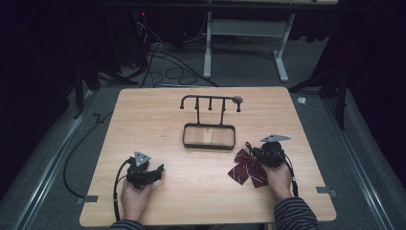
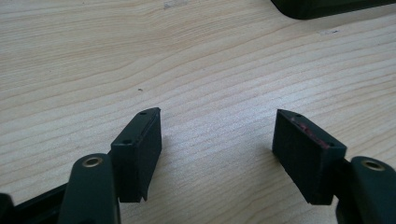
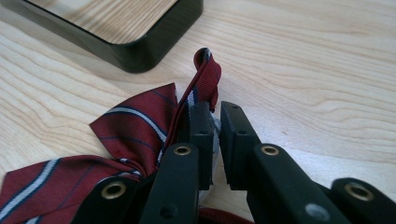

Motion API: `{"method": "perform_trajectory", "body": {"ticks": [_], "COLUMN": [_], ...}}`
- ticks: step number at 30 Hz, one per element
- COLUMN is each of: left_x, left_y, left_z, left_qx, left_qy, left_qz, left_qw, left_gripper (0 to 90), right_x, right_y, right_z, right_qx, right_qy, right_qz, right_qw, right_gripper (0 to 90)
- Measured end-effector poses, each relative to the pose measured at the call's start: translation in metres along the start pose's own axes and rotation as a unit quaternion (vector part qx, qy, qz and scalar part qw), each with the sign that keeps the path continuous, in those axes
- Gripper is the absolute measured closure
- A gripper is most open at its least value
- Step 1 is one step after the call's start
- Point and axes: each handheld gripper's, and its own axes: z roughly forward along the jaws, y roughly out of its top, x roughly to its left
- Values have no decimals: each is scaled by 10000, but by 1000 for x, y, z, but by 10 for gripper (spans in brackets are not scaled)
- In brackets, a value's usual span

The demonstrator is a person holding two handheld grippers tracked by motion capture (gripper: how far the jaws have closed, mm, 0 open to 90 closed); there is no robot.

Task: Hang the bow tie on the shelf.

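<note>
A dark red bow tie (image 1: 248, 167) with white and navy stripes lies on the wooden table at the front right. My right gripper (image 1: 257, 154) is shut on it. In the right gripper view the two jaws pinch the bow tie (image 3: 140, 126) near its knot, and a red loop of fabric stands up just beyond my right gripper (image 3: 215, 114). My left gripper (image 1: 160, 169) rests at the front left, open. In the left gripper view my left gripper (image 2: 217, 135) holds nothing, with bare wood between its jaws.
A black metal hanger stand (image 1: 210, 100) with several pegs rises from a black-rimmed tray (image 1: 209, 143) at the table's middle; its corner (image 3: 140, 46) lies just beyond the bow tie. Cables (image 1: 163, 67) and a white desk frame (image 1: 208, 48) are on the floor behind.
</note>
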Motion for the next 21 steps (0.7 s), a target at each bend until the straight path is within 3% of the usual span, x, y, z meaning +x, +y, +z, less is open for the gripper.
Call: {"method": "perform_trajectory", "body": {"ticks": [8,21], "left_x": [0,0], "left_y": [0,0], "left_z": [0,0], "left_qx": [-1,-1], "left_qy": [7,8], "left_qz": [8,10], "left_qw": [10000,10000], "left_gripper": [334,334], "right_x": [-4,1], "right_y": [1,19], "right_z": [-10,-36], "right_qx": [-143,-437], "right_qy": [-10,-49], "right_qz": [38,-220], "right_qw": [9999,9988], "right_gripper": [857,857]}}
